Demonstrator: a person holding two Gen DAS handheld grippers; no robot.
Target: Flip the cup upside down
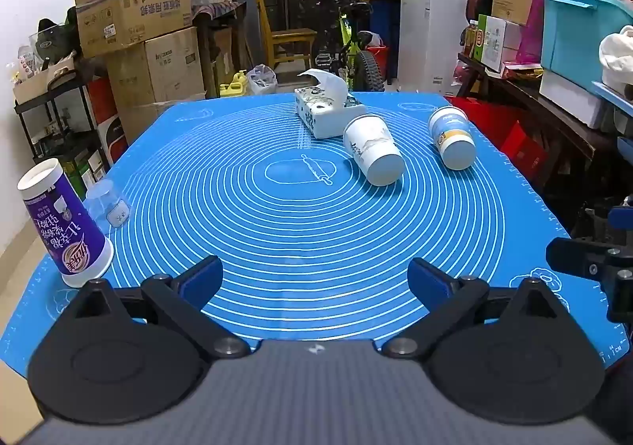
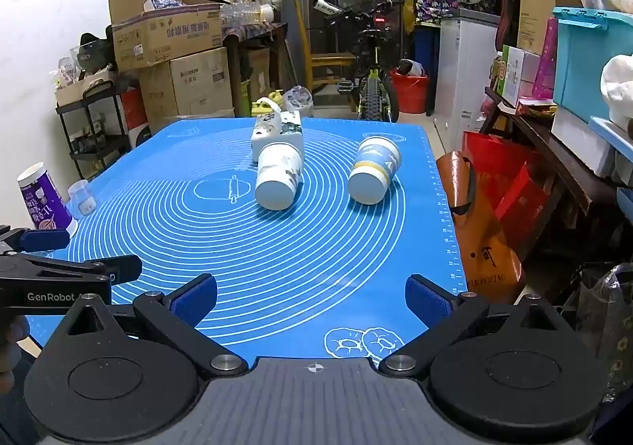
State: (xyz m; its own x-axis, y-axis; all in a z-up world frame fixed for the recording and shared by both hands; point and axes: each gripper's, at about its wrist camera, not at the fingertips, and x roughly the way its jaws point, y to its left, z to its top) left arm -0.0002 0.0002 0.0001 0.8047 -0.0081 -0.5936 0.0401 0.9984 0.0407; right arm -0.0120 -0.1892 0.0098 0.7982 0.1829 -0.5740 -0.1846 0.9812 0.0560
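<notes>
A white paper cup [image 1: 372,151] [image 2: 279,179] lies on its side on the blue mat [image 1: 300,231] [image 2: 277,247], base toward me. A blue-and-white cup [image 1: 452,137] [image 2: 374,172] lies on its side to its right. A purple cup [image 1: 65,221] [image 2: 41,197] stands upside down at the mat's left edge, next to a small clear cup [image 1: 107,204] [image 2: 82,196], also upside down. My left gripper [image 1: 314,282] is open and empty above the near mat. My right gripper [image 2: 310,300] is open and empty, well short of the lying cups.
A tissue box [image 1: 326,108] [image 2: 277,132] sits behind the white cup. The right gripper's body [image 1: 593,267] shows at the left view's right edge; the left gripper's body [image 2: 47,278] shows at the right view's left. Boxes, a bicycle and shelves surround the table.
</notes>
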